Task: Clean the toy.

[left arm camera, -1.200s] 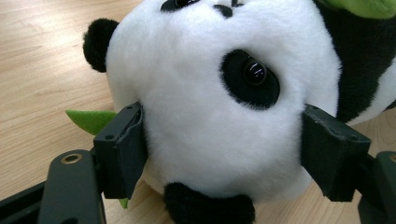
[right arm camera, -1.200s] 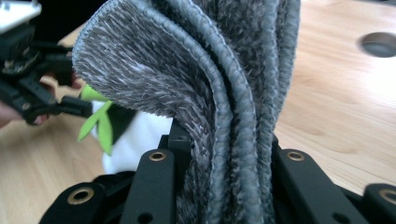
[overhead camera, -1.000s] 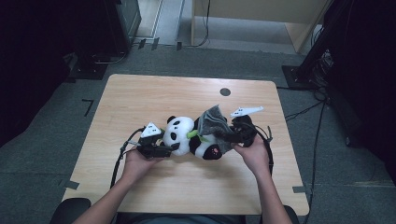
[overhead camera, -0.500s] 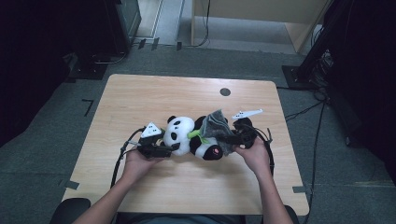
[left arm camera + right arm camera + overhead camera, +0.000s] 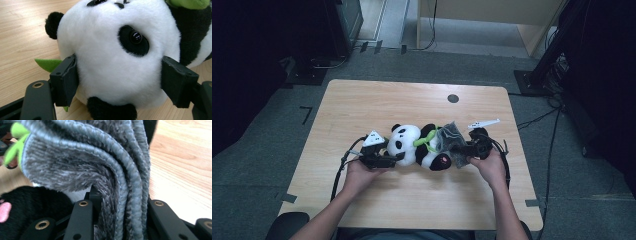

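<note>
A soft black-and-white plush panda toy (image 5: 414, 145) lies on its side near the middle of the light wooden table (image 5: 362, 105), with its round white head toward the person's left and its black legs toward the right. In the left gripper view the panda's head (image 5: 112, 55) is big and fluffy, with a shiny black eye set in a black patch, a small round black ear at the upper left and another black ear at the bottom. A bright green felt leaf (image 5: 47, 64) pokes out from behind the head, and a green loop (image 5: 428, 137) sits at the neck. One black foot has a pink patch (image 5: 445, 161) on it. The left gripper (image 5: 379, 159) has its jaws pressed on both sides of the head, holding it. A fuzzy grey knitted cloth (image 5: 451, 140) with thick ribbed edges is bunched up against the panda's lower body. The right gripper (image 5: 469, 150) has its jaws closed tight on the folds of this cloth (image 5: 120, 185), just beside the panda's black leg (image 5: 32, 202).
</note>
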The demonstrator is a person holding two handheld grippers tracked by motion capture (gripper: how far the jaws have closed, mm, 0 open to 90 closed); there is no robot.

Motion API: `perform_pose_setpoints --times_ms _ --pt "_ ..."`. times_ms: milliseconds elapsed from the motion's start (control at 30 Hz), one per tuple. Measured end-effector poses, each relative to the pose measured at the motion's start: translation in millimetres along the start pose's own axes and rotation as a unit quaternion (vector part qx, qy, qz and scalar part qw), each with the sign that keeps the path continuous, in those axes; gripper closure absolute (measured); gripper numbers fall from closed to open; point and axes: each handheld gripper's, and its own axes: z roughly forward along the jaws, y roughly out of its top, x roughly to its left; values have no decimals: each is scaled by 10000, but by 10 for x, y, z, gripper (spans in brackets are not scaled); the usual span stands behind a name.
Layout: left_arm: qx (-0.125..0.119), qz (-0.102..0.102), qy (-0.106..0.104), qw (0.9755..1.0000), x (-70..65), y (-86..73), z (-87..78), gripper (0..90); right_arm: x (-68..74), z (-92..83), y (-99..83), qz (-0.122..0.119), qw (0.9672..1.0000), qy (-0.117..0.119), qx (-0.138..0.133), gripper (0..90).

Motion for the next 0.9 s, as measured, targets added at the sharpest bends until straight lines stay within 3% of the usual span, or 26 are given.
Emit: perform_pose_setpoints --times_ms 333,533,700,900 --pt "-1 -10 -1 10000 8 0 0 229 -181 54 -85 225 9987 -311 320 693" --pt "2 -18 -23 10000 15 -4 -1 216 -319 36 -114 417 9950 -723 546 697" --pt "-33 -61 -103 9999 35 -11 0 205 -340 -170 -97 453 9952 -847 198 697" --pt "-25 -85 -108 9999 35 -6 1 202 -59 -499 97 153 9960 -832 -280 701"
